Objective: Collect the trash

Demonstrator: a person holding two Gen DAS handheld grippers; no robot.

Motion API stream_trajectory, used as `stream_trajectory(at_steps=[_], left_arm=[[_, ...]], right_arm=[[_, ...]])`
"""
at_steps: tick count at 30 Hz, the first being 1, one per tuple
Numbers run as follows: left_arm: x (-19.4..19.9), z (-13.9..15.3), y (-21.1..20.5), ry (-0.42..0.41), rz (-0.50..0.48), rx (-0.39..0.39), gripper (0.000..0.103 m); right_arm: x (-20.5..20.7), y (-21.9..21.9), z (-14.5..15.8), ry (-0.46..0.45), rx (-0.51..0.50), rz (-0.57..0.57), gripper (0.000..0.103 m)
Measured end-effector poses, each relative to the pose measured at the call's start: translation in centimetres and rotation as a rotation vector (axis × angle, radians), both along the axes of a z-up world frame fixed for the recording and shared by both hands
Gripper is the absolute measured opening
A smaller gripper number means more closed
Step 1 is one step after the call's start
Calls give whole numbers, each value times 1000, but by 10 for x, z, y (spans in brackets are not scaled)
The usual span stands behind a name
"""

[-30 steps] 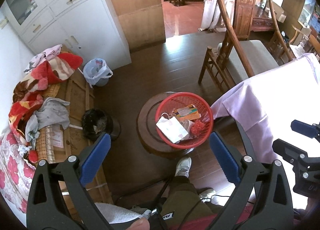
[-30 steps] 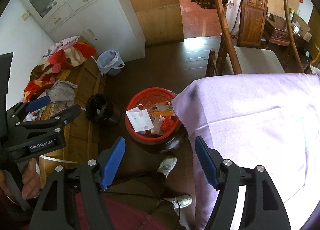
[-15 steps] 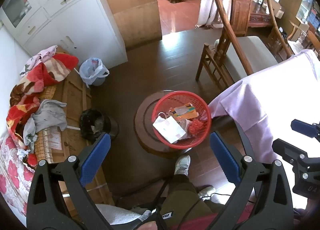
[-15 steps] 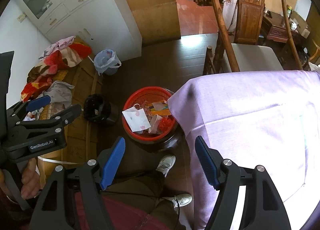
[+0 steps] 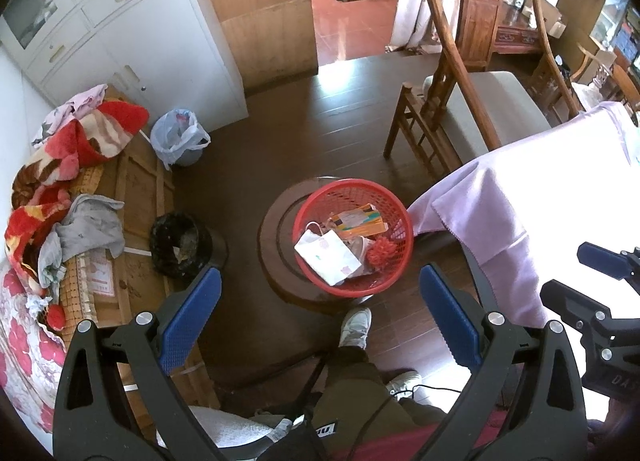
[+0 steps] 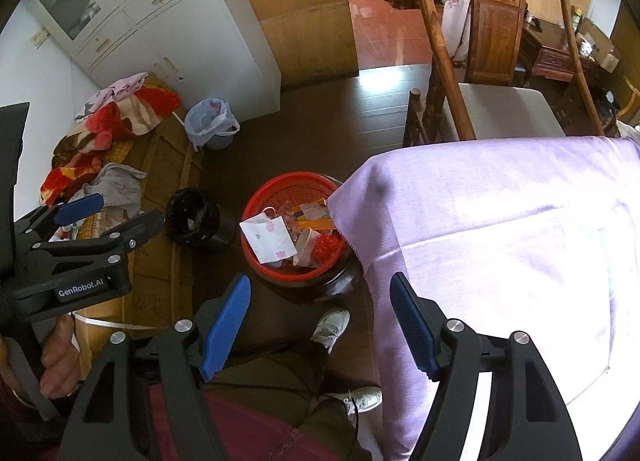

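Task progress: judged from the scene, collection looks early or paused; no trash is held by either gripper, and nothing shows on the lilac cloth (image 6: 500,245) covering the desk at the right.
Trash location: a red basket (image 5: 394,197) on a round wooden stool (image 5: 276,237) holds a white paper bag (image 5: 326,257), an orange and yellow packet (image 5: 360,219) and a red crumpled scrap (image 5: 382,253); the basket stands just beside the draped desk edge.
Bins: a black-lined bin (image 5: 180,239) stands on the floor near the stool; a bin with a pale plastic liner (image 5: 178,137) sits further off by the white cabinet (image 5: 152,41).
What is left: likely moving the basket's contents to 1 of the 2 bins; which bin cannot be told.
Left gripper (image 5: 318,315): jaws wide apart, empty, angled steeply down above the stool and the person's shoe (image 5: 356,327).
Right gripper (image 6: 320,321): jaws well apart, nothing between them, tilted steeply down over the desk's edge.
Height: both hang well above the basket, neither touching anything.
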State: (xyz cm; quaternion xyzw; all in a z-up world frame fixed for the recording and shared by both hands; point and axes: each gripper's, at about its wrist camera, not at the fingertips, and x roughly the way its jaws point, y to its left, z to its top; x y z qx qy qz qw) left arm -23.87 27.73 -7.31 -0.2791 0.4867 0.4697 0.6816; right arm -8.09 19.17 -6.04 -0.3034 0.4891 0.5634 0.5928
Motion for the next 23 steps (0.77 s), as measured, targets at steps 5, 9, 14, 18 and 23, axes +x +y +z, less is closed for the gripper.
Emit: stream_trajectory(at_steps=[5, 9, 14, 18, 23], left_arm=[[3, -1, 2, 3, 4, -8, 96], [3, -1, 2, 3, 3, -8, 96], [3, -1, 2, 3, 2, -9, 96], [6, -3, 3, 19, 6, -8, 96], [11, -5, 3, 27, -8, -8, 96]], right_arm=[[5, 1, -1, 4, -1, -3, 71], [7, 1, -2, 5, -1, -5, 71], [8, 1, -3, 5, -2, -6, 71], [12, 1, -5, 9, -3, -15, 71], [15, 1, -6, 15, -3, -21, 71]])
